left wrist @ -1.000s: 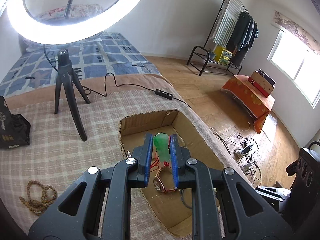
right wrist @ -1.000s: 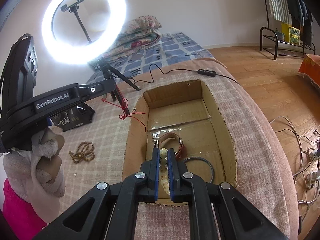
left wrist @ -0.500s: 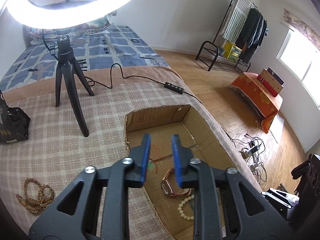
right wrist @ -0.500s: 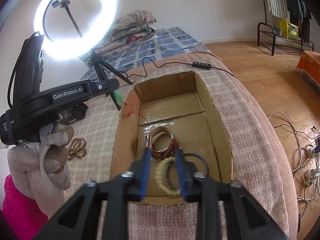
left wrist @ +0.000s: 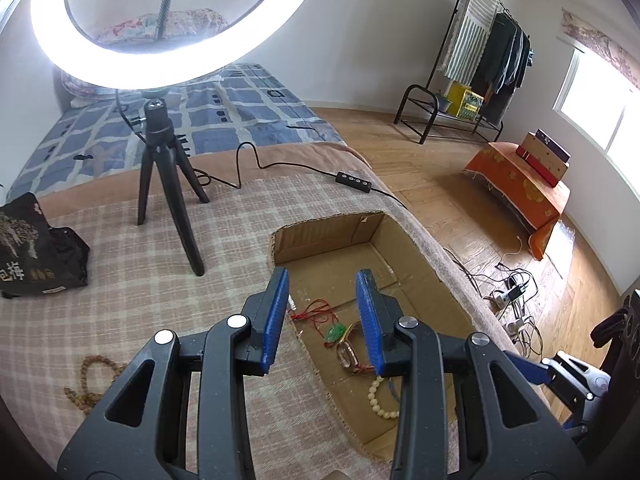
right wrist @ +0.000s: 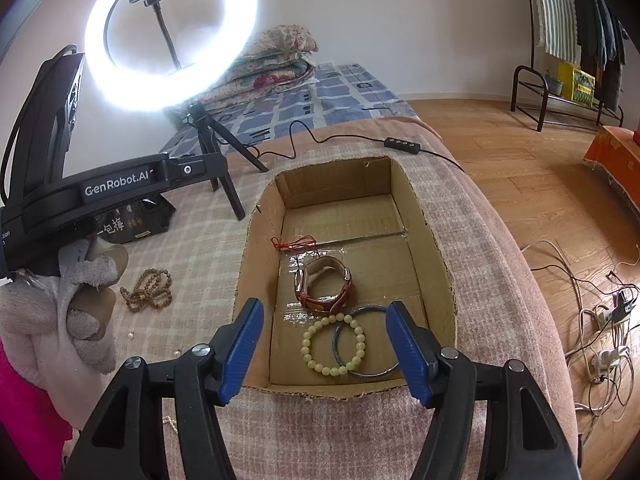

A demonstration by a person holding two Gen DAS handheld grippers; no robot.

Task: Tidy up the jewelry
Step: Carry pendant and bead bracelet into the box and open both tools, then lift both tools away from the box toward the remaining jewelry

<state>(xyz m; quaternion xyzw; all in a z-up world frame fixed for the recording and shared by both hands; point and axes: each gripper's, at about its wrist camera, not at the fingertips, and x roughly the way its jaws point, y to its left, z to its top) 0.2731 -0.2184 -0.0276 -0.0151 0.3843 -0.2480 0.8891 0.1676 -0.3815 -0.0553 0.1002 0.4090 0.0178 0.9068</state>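
1. The left gripper (left wrist: pixel 322 316) is hovering over the near left edge of the cardboard box (right wrist: pixel 436 248), its jaws standing wide apart and holding nothing.
2. The right gripper (right wrist: pixel 328 344) is hanging over the near end of the box, its jaws spread just as wide and likewise empty.
3. Inside the box, the green pendant (left wrist: pixel 335 332) on its red cord (right wrist: pixel 294 243) is lying toward the left wall. The watch (right wrist: pixel 324 284) is sitting just past it in the middle, and the pale bead bracelet (right wrist: pixel 334 346) is resting across the dark bangle (right wrist: pixel 366 342) at the near end.
4. The brown bead string (right wrist: pixel 147 290) is lying in a heap on the checked blanket (right wrist: pixel 192 256), left of the box and well apart from both grippers. A few loose pale beads seem to be lying nearer still, too small to be sure of.
5. To my eye the step in hand is fetching that brown string, and the left gripper is sitting closer to it.
6. Doing it well probably means coming down with the jaws open across the thickest bunch of loops, closing on several strands at once so none trail, then lifting straight up.
7. The soft blanket may be giving under the tips, so a light press is likely enough.
8. Carrying the string high over the box wall should be keeping it from snagging on the torn cardboard edge.
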